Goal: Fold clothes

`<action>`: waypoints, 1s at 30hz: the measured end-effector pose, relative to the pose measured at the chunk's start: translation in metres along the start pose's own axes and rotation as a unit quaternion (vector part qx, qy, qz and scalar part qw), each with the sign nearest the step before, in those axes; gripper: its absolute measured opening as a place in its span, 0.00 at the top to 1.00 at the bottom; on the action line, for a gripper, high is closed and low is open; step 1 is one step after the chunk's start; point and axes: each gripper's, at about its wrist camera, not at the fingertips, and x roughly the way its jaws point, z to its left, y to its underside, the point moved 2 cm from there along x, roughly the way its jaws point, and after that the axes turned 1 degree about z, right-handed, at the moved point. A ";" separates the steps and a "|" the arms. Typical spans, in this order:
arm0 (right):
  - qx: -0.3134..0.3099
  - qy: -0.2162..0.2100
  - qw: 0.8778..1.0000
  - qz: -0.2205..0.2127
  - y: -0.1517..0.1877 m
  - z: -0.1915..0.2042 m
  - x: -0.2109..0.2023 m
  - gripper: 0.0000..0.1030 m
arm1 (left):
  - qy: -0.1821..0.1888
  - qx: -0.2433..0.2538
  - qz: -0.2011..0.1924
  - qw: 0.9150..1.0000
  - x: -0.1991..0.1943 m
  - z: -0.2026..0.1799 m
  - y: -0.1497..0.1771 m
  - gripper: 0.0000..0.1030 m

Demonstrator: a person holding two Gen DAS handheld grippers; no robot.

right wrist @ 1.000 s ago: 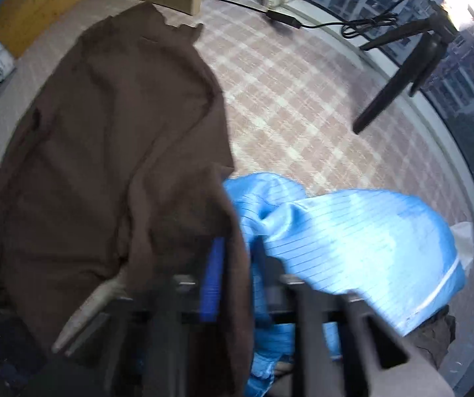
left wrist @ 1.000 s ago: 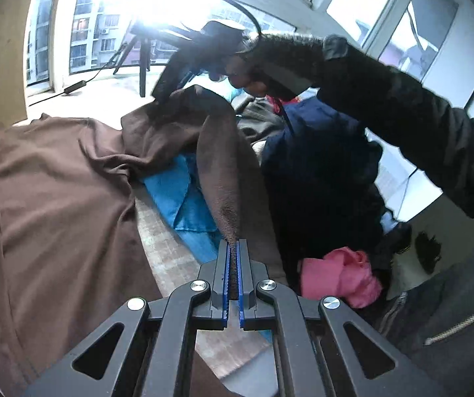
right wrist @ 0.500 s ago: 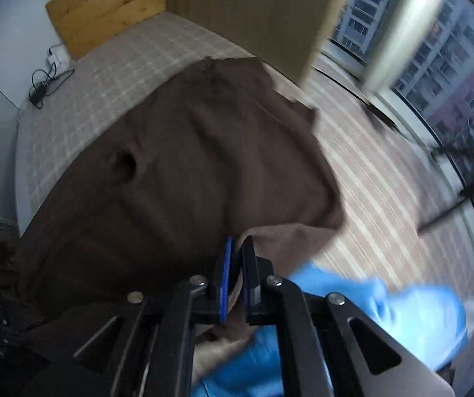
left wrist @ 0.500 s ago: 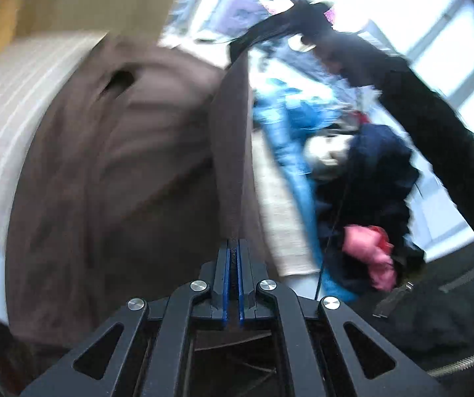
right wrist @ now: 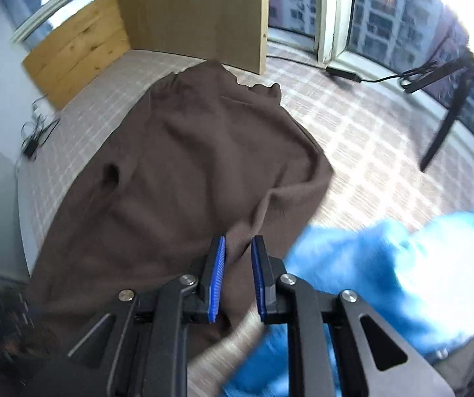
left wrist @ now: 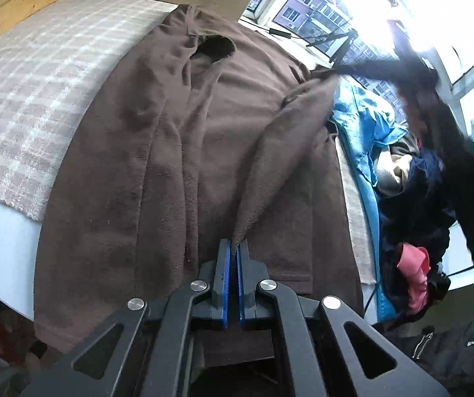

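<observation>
- Since a second ago, the brown garment (left wrist: 177, 152) has gone from bunched up near the blue garment (left wrist: 362, 132) to spread wide over the checked bed cover (left wrist: 32, 76). The right tool (right wrist: 238, 278), then buried in brown cloth, now shows a clear gap between its pads.
- Left tool (left wrist: 233, 284): pads nearly together, pinching a ridge of the brown garment that rises straight ahead of it.
- Right tool: its jaws are opening; a fold of brown cloth lies between the pads, but they no longer look pressed on it.
- The brown garment lies ahead of both tools, its neck hole beyond and to the left. The blue garment sits just right of the right tool.
- Risks:
  - With the right side let go, a pull from the left tool alone would likely drag the cloth askew and crease the fold.
  - The loose edge near the right tool lies close to the blue garment and could catch on it.
  - The edge hanging off the bed below the left tool may slide down.
- Both tools point steeply down at the bed; the right arm's dark sleeve (left wrist: 461, 178) reaches across from the right of the left tool.
</observation>
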 end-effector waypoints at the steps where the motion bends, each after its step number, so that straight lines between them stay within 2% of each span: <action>1: 0.009 -0.007 1.000 -0.008 -0.005 0.001 -0.003 0.84 | 0.001 -0.006 0.001 1.000 0.000 -0.001 0.000 0.97; 4: 0.041 -0.030 0.998 -0.047 -0.011 -0.001 -0.026 0.84 | 0.009 -0.024 0.002 1.000 -0.001 0.002 0.004 0.97; 5: 0.044 -0.025 0.998 -0.046 -0.006 -0.002 -0.029 0.85 | 0.009 -0.028 0.002 1.000 -0.001 0.003 0.005 0.97; 6: 0.040 -0.012 0.999 -0.035 0.003 -0.002 -0.030 0.88 | 0.014 -0.034 0.002 0.999 -0.003 0.004 0.006 0.97; 7: 0.037 0.001 0.999 -0.024 0.012 -0.003 -0.031 0.97 | 0.022 -0.042 0.002 0.999 -0.005 0.003 0.007 0.97; 10: 0.014 -0.008 1.000 0.021 0.020 0.006 0.004 0.97 | 0.036 -0.052 -0.006 0.998 -0.016 0.001 0.009 0.97; 11: 0.006 -0.015 0.999 0.035 0.017 0.013 0.025 0.97 | 0.021 -0.053 -0.011 0.998 -0.019 0.001 0.008 0.97; 12: 0.000 -0.015 0.999 0.042 0.011 0.017 0.042 0.97 | -0.009 -0.050 -0.016 0.999 -0.020 0.004 0.005 0.96; 14: -0.005 0.018 0.999 0.037 -0.003 0.016 0.056 0.96 | -0.068 -0.038 -0.023 0.997 -0.023 0.009 0.001 0.95; 16: -0.001 0.006 1.000 0.013 0.003 0.010 0.034 0.95 | -0.108 -0.021 -0.021 0.994 -0.031 0.012 -0.001 0.91; 18: 0.001 -0.017 1.000 -0.012 0.013 0.005 0.008 0.89 | -0.137 -0.002 -0.021 0.990 -0.040 0.012 -0.002 0.89; 19: -0.012 -0.011 1.000 -0.015 0.023 0.005 -0.002 0.86 | -0.133 0.011 -0.022 0.991 -0.046 0.005 0.000 0.88; 21: -0.046 0.021 0.999 0.010 0.049 0.010 -0.001 0.84 | -0.109 0.053 -0.022 0.992 -0.048 -0.016 0.004 0.76; 23: -0.056 0.030 0.997 0.035 0.069 0.012 0.010 0.82 | -0.094 0.106 -0.012 0.990 -0.036 -0.044 0.008 0.64; 26: -0.072 0.050 0.995 0.047 0.078 0.021 0.034 0.81 | -0.090 0.179 0.020 0.979 -0.003 -0.077 0.015 0.62; 29: -0.096 0.064 0.992 0.047 0.075 0.029 0.046 0.80 | -0.112 0.204 0.044 0.972 0.024 -0.079 0.016 0.63; 30: -0.103 0.066 0.991 0.048 0.075 0.031 0.049 0.80 | -0.116 0.205 0.054 0.970 0.032 -0.076 0.017 0.66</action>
